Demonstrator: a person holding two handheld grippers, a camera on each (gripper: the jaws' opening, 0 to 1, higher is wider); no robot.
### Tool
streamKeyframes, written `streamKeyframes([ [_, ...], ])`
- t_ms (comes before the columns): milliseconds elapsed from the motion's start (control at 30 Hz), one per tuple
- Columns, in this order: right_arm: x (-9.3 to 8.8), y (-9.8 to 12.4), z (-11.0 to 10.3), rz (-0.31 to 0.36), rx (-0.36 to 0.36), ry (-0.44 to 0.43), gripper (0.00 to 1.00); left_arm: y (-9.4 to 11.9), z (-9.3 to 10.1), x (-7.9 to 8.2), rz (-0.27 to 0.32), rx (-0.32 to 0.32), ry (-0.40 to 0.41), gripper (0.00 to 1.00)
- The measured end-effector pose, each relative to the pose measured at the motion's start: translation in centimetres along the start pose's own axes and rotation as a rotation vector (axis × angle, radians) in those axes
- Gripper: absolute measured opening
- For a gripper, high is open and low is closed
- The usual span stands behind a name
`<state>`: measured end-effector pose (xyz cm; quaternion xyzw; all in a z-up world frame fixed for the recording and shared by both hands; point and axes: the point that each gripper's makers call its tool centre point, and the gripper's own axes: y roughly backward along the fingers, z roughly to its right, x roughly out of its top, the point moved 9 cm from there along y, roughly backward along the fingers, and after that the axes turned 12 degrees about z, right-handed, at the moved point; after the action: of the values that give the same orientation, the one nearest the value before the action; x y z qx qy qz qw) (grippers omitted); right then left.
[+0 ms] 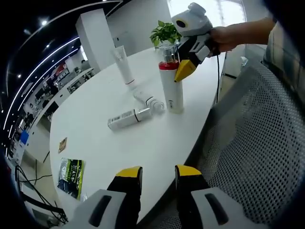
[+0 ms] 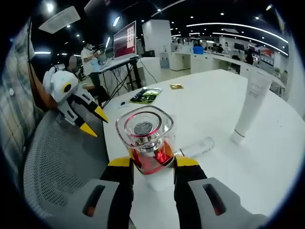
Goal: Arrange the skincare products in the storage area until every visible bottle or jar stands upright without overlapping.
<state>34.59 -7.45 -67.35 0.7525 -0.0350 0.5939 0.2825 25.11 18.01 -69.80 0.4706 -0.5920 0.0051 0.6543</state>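
Red-capped bottle stands upright near the table edge, clasped at the neck by the right gripper. Beyond it, two bottles lie flat, long axes along the table. Left gripper hangs unclenched and empty, farther off.

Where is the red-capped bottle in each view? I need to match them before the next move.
Left gripper view: the red-capped bottle stands upright at upper centre, the right tongs around its cap.
Right gripper view: the same bottle sits at lower centre between the yellow tips, seen from above.
Shared landmark: the upright white tube standing beyond it on the white table.
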Motion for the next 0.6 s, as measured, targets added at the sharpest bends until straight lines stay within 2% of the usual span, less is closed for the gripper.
streamKeyframes([
  [133, -0.1, -0.2, -0.3, 0.017, -0.043, -0.019, 0.32, 0.0, 0.0, 0.0, 0.001, 0.001, 0.0, 0.28],
  [233, -0.6, -0.5, -0.9, 0.035, -0.078, -0.044, 0.46, 0.0, 0.0, 0.0, 0.001, 0.0, 0.0, 0.28],
  [267, -1.0, -0.7, -1.2, 0.045, -0.089, -0.066, 0.47, 0.0, 0.0, 0.0, 0.001, 0.0, -0.001, 0.28],
  [333, -1.6, -1.1, -1.5, 0.047, -0.102, -0.082, 0.45, 0.0, 0.0, 0.0, -0.001, -0.002, 0.001, 0.28],
  [400, -1.7, -1.1, -1.3, 0.078, -0.171, -0.074, 0.41, 0.0, 0.0, 0.0, -0.002, -0.003, 0.0, 0.28],
  [467, -1.7, -1.3, -1.3, 0.11, -0.206, -0.121, 0.39, -0.1, 0.1, -0.1, -0.004, -0.004, 0.001, 0.28],
  [600, -2.1, -1.7, -1.3, 0.12, -0.214, -0.1, 0.38, -0.1, 0.1, -0.1, -0.006, -0.007, 0.001, 0.28],
])
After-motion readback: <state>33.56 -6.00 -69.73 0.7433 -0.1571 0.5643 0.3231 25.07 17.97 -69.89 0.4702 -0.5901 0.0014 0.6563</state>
